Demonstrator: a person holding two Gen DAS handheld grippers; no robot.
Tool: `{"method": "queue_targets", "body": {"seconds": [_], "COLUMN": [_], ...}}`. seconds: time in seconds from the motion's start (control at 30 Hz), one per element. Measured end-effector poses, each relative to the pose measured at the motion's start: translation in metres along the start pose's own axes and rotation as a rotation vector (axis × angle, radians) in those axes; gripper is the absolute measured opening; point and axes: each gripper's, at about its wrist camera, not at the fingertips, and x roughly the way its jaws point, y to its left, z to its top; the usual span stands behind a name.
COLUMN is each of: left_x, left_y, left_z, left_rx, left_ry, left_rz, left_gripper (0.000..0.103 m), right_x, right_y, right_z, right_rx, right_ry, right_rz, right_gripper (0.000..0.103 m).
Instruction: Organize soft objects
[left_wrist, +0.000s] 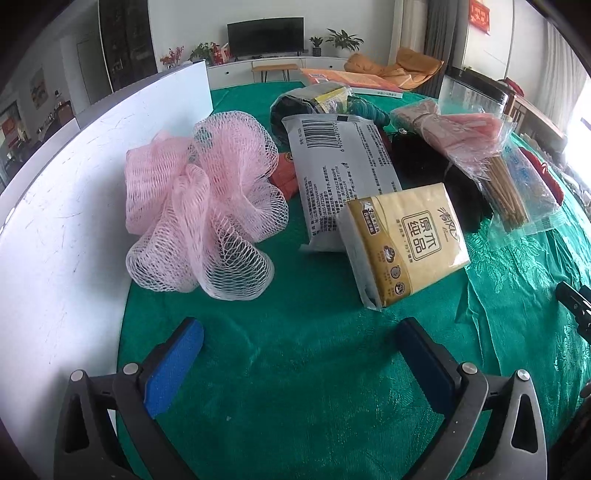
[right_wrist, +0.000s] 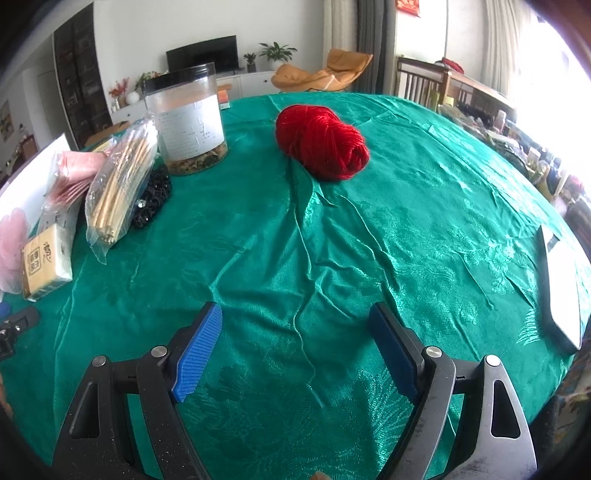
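Note:
A pink mesh bath puff (left_wrist: 201, 205) lies on the green tablecloth (left_wrist: 295, 369) against a white board (left_wrist: 62, 206). A yellow tissue pack (left_wrist: 406, 240) leans on a grey pouch (left_wrist: 343, 173); the tissue pack also shows in the right wrist view (right_wrist: 46, 262). My left gripper (left_wrist: 299, 343) is open and empty, short of the puff and the tissue pack. A red yarn ball (right_wrist: 321, 142) sits far ahead of my right gripper (right_wrist: 295, 332), which is open and empty. A pink cloth in plastic (left_wrist: 465, 133) lies at the back right.
A bag of wooden chopsticks (right_wrist: 122, 184), a black beaded item (right_wrist: 153, 199) and a clear jar with a black lid (right_wrist: 188, 122) stand at the left in the right wrist view. A white tray (right_wrist: 561, 288) sits at the right table edge. Books (left_wrist: 351, 81) lie at the back.

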Motion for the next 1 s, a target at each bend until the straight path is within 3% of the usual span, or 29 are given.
{"method": "queue_targets", "body": {"seconds": [1.0], "left_x": [-0.0013], "left_y": [-0.0002], "left_z": [-0.0025], "left_rx": [0.0], "left_ry": [-0.002], "left_rz": [0.001], "left_gripper": [0.103], "right_x": [-0.0014], "right_y": [0.0036], "right_z": [-0.0023], "right_rx": [0.004], "right_ry": [-0.014], "right_rz": [-0.009], "right_gripper": [0.086]}}
